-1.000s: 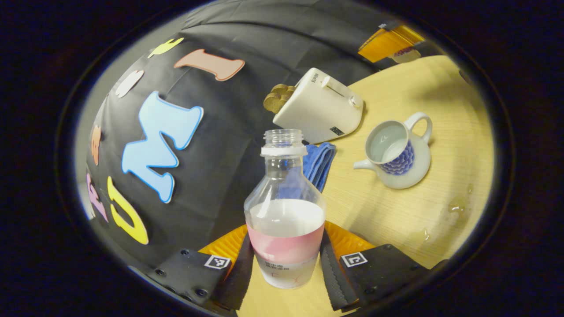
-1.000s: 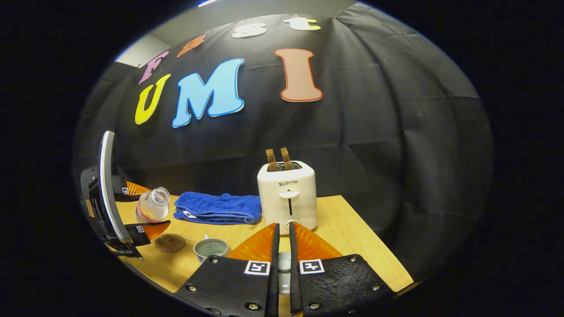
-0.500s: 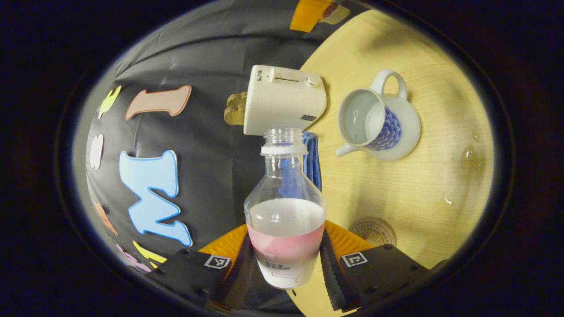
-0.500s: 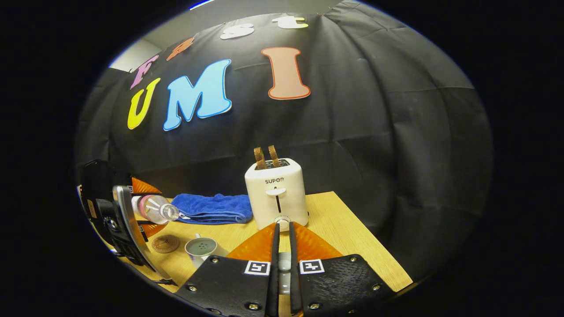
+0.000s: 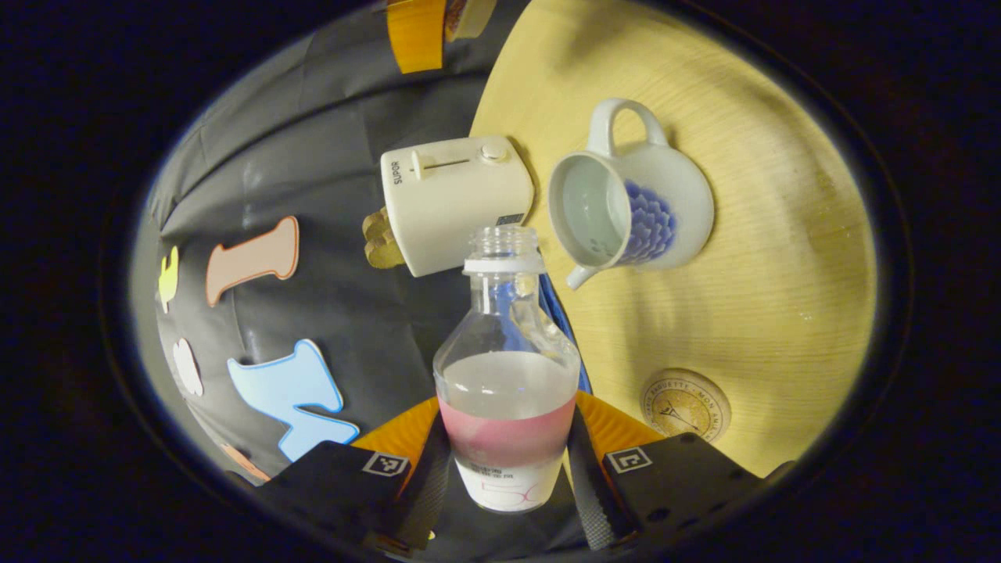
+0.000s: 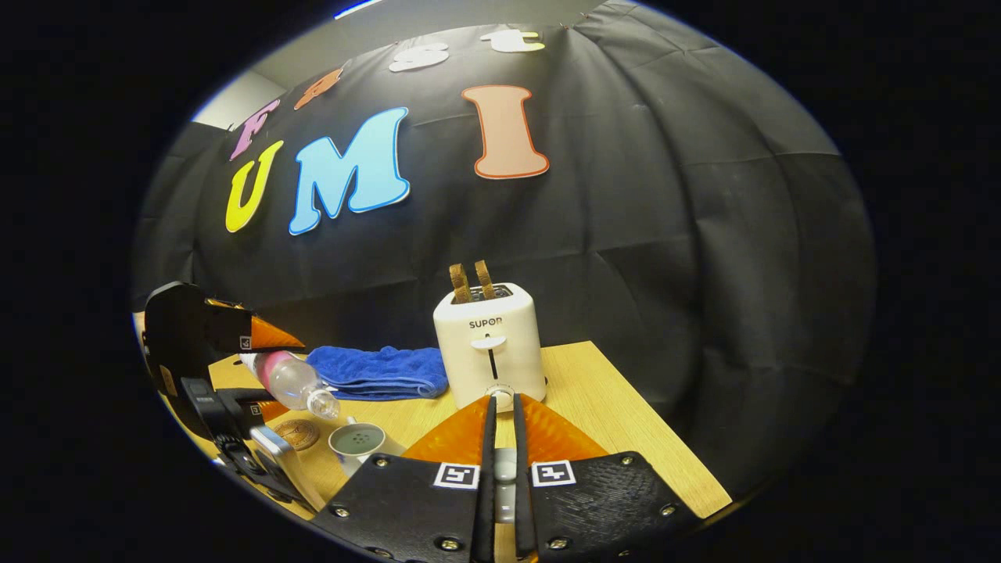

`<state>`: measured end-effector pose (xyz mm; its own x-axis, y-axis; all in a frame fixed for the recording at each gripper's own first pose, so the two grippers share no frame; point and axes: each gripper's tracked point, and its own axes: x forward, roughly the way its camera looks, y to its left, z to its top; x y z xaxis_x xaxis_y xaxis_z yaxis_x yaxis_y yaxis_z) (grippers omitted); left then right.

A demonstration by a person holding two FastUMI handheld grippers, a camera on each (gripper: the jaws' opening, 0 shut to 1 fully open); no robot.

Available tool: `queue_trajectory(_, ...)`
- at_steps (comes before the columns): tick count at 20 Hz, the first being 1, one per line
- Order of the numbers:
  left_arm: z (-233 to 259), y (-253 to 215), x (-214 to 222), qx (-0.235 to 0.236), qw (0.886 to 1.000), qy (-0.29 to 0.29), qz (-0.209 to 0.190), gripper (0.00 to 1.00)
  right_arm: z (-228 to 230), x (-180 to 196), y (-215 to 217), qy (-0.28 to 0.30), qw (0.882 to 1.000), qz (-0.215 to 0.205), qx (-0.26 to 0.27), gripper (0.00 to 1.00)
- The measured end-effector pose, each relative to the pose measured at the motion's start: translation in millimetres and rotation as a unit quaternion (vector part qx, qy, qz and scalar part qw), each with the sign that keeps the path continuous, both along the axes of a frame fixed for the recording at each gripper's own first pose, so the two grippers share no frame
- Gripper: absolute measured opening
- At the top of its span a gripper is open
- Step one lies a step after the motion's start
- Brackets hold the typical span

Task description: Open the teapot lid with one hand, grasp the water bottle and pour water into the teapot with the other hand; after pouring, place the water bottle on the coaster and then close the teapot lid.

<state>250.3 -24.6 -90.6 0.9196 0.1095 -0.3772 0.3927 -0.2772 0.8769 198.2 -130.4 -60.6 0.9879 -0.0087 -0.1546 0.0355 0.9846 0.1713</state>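
Left claw (image 5: 508, 469), right claw (image 6: 500, 477): black screwed plates, square black-white markers, ribbed translucent panels behind.

Left gripper view: rolled hard, looks down onto the bench (image 5: 743, 313) from above, teapot (image 5: 629, 203) near. Right gripper view: level, low, faces toaster (image 6: 489, 348) & back wall. Both share teapot, toaster, coaster (image 5: 686, 404), blue towel (image 6: 375, 371).

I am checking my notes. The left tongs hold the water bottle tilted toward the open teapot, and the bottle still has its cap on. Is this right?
Not quite: the water bottle has no cap; its mouth is open, as the left gripper view shows. The rest stands: the left tongs hold it tilted toward the open teapot.
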Motion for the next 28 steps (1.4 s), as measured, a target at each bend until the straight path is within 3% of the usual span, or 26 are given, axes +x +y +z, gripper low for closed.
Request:
queue_trajectory(12, 13, -5, -1, 0.119, 0.992, 0.0, -0.03, 0.83, 3, 2, 0, -0.006, 1.0, 0.005, 0.006, 0.1)
queue_trajectory(21, 28, -17, 0, 0.228, 0.971, -0.003, -0.068, 0.83, 2, 4, 1, -0.004, 1.0, 0.008, 0.007, 0.1)
queue_trajectory(28, 36, -26, -2, 0.28, 0.955, -0.018, -0.092, 0.82, 3, 2, 0, -0.006, 1.0, 0.01, 0.01, 0.1)
